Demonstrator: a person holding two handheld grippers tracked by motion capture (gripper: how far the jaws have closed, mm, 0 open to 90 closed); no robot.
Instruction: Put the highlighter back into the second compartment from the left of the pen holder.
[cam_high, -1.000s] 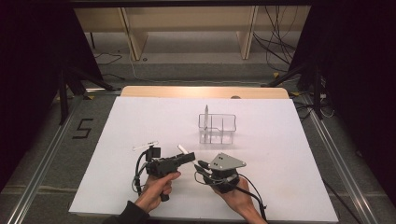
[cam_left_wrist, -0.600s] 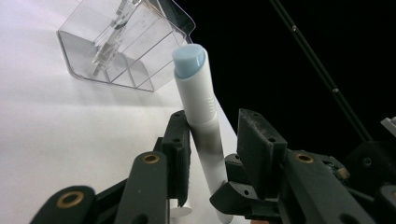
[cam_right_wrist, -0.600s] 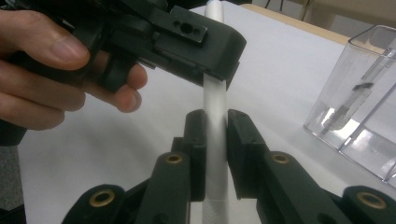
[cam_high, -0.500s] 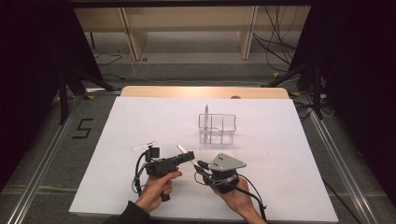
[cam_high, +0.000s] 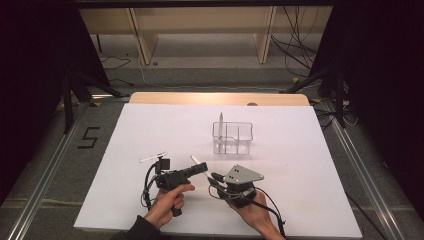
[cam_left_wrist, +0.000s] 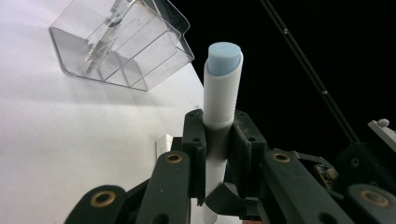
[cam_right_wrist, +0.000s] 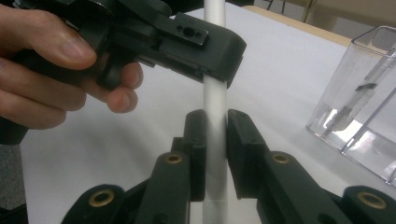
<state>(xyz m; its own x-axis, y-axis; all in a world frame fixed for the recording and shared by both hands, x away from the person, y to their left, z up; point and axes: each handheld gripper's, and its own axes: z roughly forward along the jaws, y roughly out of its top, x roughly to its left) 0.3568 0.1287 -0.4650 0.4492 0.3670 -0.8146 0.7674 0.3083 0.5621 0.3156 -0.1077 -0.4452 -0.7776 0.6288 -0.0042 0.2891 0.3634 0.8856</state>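
Both grippers clamp one slim white plastic pen with a pale blue end (cam_left_wrist: 223, 88) – the left gripper (cam_left_wrist: 217, 133), whose jaws have just been closing, and the right gripper (cam_right_wrist: 215, 135) – above the white table (cam_high: 300, 150), near a clear plastic organiser (cam_high: 233, 137)

Loads of open table (cam_high: 310, 165) all around. Only the clear organizer (cam_high: 232, 137) stands mid-table, blocking the way forward.

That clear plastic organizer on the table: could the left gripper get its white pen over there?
Probably yes: bare table lies between the left gripper and the organizer, but the right gripper also clamps the pen.
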